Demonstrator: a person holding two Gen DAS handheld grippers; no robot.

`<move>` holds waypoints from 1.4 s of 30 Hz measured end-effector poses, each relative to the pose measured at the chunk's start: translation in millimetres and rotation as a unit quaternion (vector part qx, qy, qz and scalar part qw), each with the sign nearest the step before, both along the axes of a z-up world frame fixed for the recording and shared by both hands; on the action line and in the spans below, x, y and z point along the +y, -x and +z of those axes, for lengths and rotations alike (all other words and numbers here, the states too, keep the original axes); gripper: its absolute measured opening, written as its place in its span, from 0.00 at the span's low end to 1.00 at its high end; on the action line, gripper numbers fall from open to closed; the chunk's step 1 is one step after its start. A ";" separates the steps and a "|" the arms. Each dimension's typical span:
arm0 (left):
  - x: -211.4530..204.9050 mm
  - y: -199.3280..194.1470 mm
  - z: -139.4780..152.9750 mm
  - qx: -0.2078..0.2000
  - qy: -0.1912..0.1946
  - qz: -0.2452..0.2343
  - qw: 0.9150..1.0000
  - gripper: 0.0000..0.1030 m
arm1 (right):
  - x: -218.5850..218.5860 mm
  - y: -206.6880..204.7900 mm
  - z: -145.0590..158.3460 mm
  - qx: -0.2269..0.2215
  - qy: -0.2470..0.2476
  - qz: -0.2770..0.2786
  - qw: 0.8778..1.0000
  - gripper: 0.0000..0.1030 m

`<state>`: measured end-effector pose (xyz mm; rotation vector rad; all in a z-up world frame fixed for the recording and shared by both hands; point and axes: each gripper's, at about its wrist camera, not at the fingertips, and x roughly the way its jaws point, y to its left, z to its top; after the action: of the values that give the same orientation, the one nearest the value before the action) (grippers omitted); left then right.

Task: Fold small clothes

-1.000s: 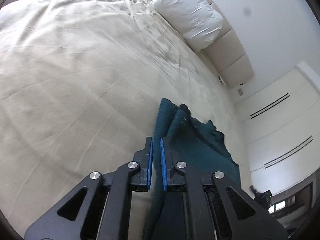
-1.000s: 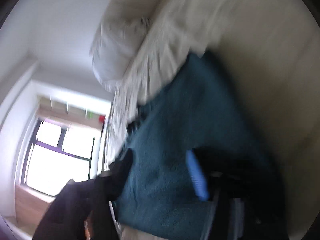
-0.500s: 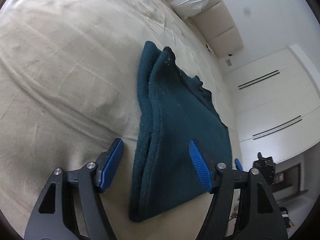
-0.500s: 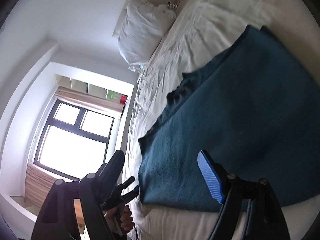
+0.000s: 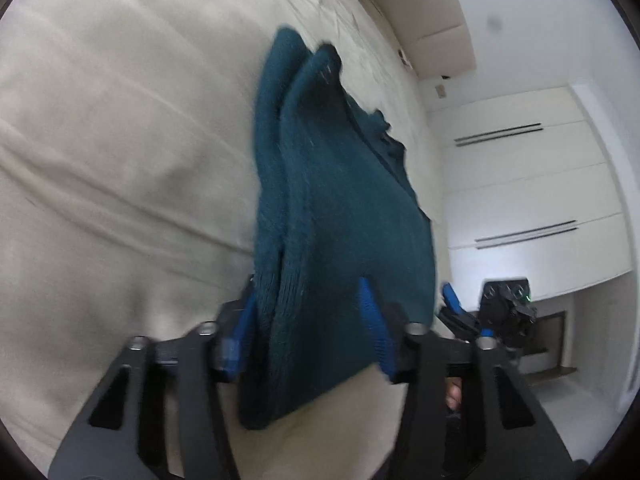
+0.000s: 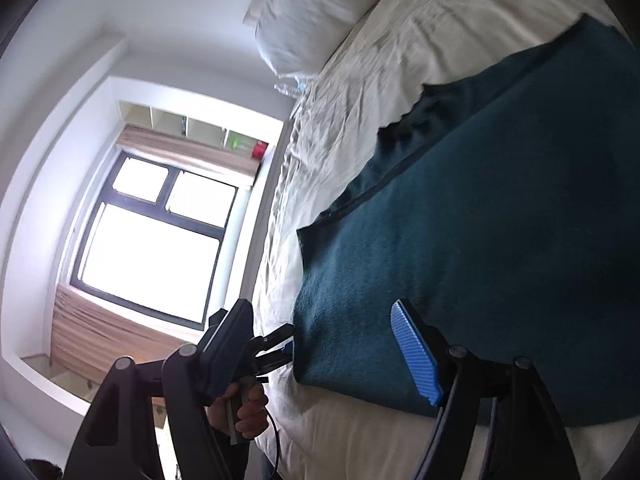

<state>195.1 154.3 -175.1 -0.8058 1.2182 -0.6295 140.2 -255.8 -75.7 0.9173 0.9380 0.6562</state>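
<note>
Teal knit garment [image 5: 344,216] lies folded in layers on the cream bedsheet [image 5: 120,168], near the bed's near edge, its stacked fold edges facing the left wrist camera. The left gripper [image 5: 308,332] straddles that near corner: its jaws have just been closing, and the left blue pad [image 5: 240,332] lies against the fold's side while the right pad [image 5: 374,332] sits over the top layer, the frame too blurred to tell whether they pinch. In the right wrist view the same gripper [image 6: 276,346] meets the garment's [image 6: 500,248] near left corner, with a hand [image 6: 240,408] on its handle. The right gripper [image 6: 324,344] stands wide, nothing between its fingers; one blue pad [image 6: 416,352] hovers over the cloth. The sheet [image 6: 360,92] is creased and rumpled toward the far end, where a white pillow [image 6: 316,12] leans on a padded headboard [image 5: 436,32]. A dark-framed window [image 6: 152,240] with a raised beige blind glows at left; white wardrobe doors [image 5: 520,184] line the other wall.
</note>
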 end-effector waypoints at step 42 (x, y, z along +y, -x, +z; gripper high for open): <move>-261.3 32.5 56.5 -0.085 -0.165 -0.097 0.978 0.08 | -20.0 -110.1 -4.8 0.054 0.089 0.110 0.989 0.56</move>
<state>162.6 -107.0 -118.6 -0.3506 1.2104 -0.6188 250.3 -275.8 -80.5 0.7021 1.1858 0.7018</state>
